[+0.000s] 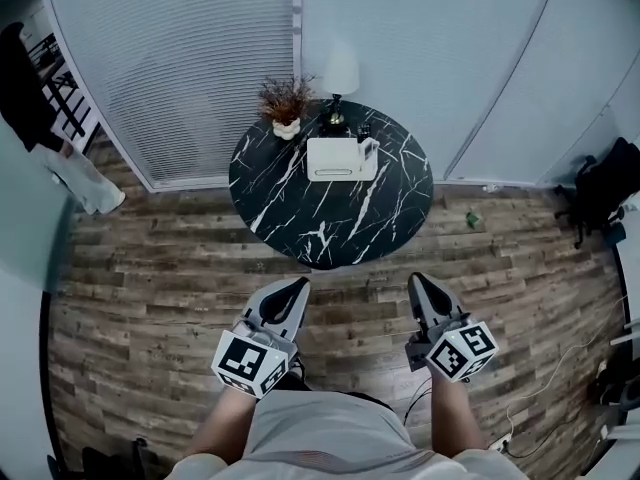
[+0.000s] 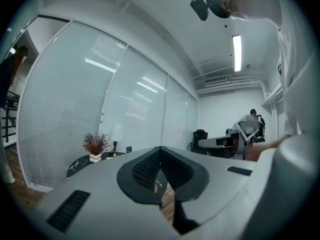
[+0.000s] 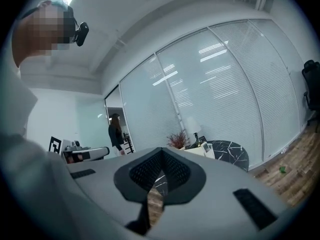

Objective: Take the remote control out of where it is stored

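Atop one marble table [image 1: 290, 208], one white box [image 1: 338, 159], one plant [image 1: 285, 100], one lamp [image 1: 342, 70]

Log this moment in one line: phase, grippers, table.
phase: before reach | left gripper: shut, empty | right gripper: shut, empty | both: over floor, short of round table | white box on table: untouched

white holder [image 1: 342, 158] on marble table [image 1: 290, 208]: contents too small to tell, remote control not made out | green item [image 1: 472, 219] on floor [image 1: 150, 268]: too small to identify | standing person [image 1: 30, 88]: cut by left edge | black chair [image 1: 608, 193]: cut by right edge
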